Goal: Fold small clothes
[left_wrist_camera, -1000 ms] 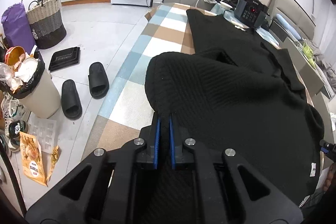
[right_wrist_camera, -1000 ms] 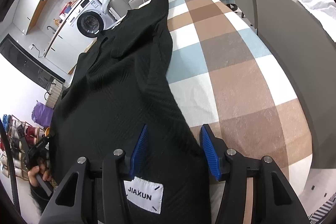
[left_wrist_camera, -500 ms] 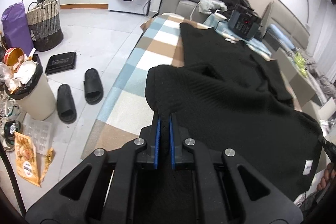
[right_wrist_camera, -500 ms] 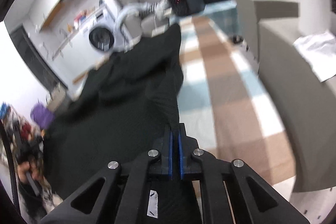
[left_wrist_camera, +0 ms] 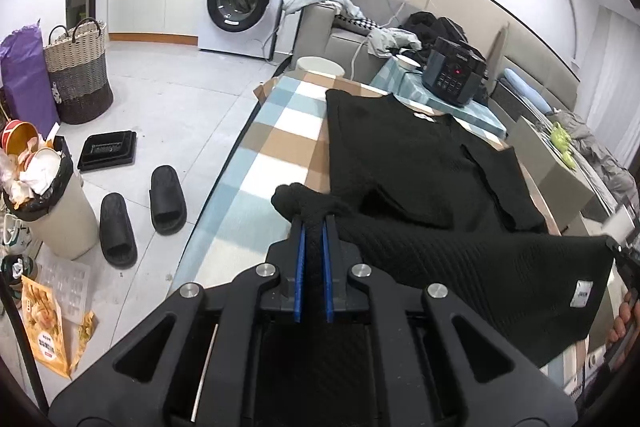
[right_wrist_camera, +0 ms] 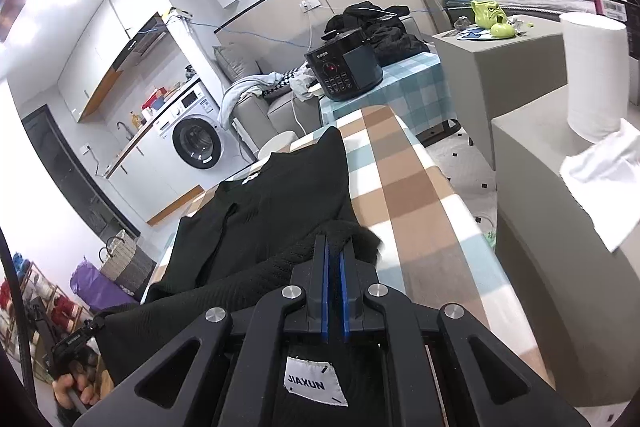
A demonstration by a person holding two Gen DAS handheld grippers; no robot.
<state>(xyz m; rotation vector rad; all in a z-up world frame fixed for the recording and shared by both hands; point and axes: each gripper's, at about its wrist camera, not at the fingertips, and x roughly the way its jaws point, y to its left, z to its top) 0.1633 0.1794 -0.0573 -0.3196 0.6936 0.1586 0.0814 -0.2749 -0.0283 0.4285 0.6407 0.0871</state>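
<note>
A black knit top [left_wrist_camera: 400,163] lies along the checked table [left_wrist_camera: 280,155], collar at the far end. My left gripper [left_wrist_camera: 311,227] is shut on its near left hem corner, lifted off the table. My right gripper [right_wrist_camera: 334,247] is shut on the near right hem corner, also lifted. The hem hangs stretched between the two grippers, with a white JIAXUN label [right_wrist_camera: 316,383] near the right one. The top also shows in the right wrist view [right_wrist_camera: 280,203].
A black cooker [left_wrist_camera: 454,77] stands on a second table beyond the far end. Slippers [left_wrist_camera: 166,199], a full bin [left_wrist_camera: 44,203] and a basket [left_wrist_camera: 78,75] are on the floor to the left. Grey boxes [right_wrist_camera: 560,227] with a paper roll [right_wrist_camera: 592,75] stand to the right.
My right gripper closed on the right hem corner. Both grippers have lifted and drawn back, raising the near hem off the table and pulling it taut.
</note>
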